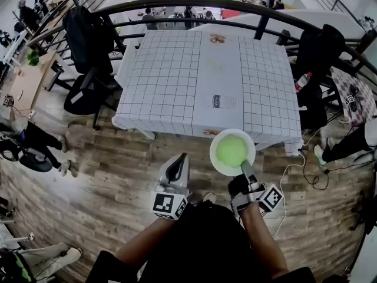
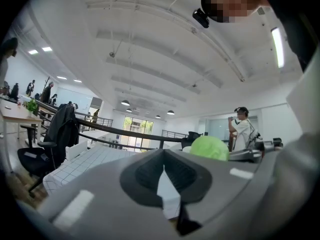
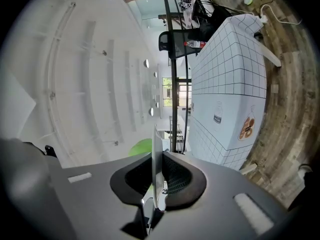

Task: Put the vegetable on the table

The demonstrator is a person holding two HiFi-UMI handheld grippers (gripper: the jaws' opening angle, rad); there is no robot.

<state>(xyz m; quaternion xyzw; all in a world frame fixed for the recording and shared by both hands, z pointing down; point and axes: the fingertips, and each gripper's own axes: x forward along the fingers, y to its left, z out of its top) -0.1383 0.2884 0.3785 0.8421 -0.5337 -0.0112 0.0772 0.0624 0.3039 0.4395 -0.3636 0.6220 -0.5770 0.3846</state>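
A round green vegetable [image 1: 231,150] lies on a white plate [image 1: 219,163], held in the air just off the front edge of the table [image 1: 177,81] with its checked cloth. My right gripper [image 1: 244,170] is shut on the plate's near rim. In the right gripper view that rim [image 3: 155,149] stands edge-on between the jaws, with the vegetable [image 3: 141,147] behind it. My left gripper [image 1: 179,160] hangs to the plate's left, shut with nothing in it. From the left gripper [image 2: 164,168] view, the vegetable [image 2: 210,147] shows off to the right.
A black curved railing [image 1: 194,6] runs behind the table. Black chairs [image 1: 88,69] draped with jackets stand at its left, and another chair [image 1: 315,58] at its right. Cables [image 1: 306,170] lie on the wooden floor at right. People stand in the background.
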